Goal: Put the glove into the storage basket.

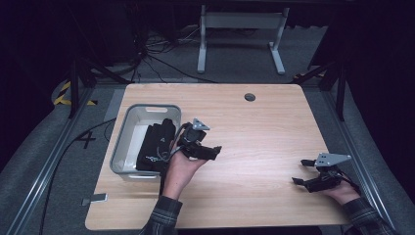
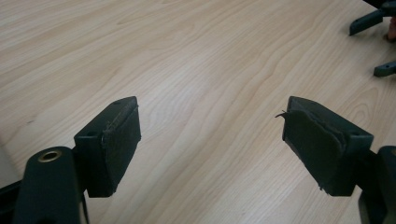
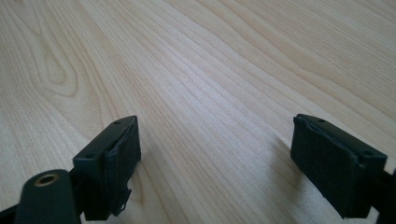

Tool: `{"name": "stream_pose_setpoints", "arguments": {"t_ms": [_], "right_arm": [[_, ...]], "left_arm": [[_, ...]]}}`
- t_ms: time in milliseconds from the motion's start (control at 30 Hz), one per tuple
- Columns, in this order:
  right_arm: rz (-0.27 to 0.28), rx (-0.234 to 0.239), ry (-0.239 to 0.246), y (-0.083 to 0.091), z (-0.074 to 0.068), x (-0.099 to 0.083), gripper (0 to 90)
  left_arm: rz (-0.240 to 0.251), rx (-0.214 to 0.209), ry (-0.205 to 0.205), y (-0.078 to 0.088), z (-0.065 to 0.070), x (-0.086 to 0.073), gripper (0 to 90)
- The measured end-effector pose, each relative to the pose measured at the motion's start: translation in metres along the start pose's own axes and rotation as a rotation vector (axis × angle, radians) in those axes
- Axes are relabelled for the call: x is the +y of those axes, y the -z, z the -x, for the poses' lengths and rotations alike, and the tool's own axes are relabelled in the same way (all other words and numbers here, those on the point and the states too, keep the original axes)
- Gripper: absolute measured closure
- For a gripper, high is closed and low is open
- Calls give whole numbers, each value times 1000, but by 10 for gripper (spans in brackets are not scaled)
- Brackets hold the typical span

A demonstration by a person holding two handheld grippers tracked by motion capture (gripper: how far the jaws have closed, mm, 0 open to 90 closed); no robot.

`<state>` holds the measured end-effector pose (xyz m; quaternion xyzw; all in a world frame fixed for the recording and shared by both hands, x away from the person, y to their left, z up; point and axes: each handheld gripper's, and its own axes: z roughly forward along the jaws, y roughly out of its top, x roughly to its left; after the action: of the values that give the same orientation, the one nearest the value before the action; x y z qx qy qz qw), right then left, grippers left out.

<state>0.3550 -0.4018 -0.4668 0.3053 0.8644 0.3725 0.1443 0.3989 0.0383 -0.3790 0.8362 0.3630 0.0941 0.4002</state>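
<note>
Left tongs (image 1: 211,152) sat just right of the bin (image 1: 128,128), jaws spread wide, nothing between them, only bare surface (image 2: 196,60) ahead. The black garment (image 1: 155,144) lay in the bin, just behind and left of those tongs. Our read: the drop-off step looked done, with the left hand clear of the bin. Right tongs (image 1: 299,171) were parked well apart, low over the near right of the surface, jaws equally wide and empty, pads (image 3: 123,158) touching nothing. We judged the next move called for nothing more than resting both tongs, unless the garment needed tucking further in.
</note>
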Motion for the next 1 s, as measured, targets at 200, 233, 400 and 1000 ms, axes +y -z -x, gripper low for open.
{"name": "stream_pose_setpoints", "arguments": {"t_ms": [200, 233, 400, 1000], "right_arm": [[0, 0, 0, 0, 0, 0, 165], [0, 0, 0, 0, 0, 0, 164], [-1, 1, -1, 0, 0, 0, 164], [-1, 2, 0, 0, 0, 0, 162]], "left_arm": [[-10, -28, -35, -21, 17, -11, 199], [-10, -28, -35, -21, 17, -11, 198], [-35, -40, -66, -38, 30, -25, 188], [-144, -47, -212, -84, 58, -55, 126]]}}
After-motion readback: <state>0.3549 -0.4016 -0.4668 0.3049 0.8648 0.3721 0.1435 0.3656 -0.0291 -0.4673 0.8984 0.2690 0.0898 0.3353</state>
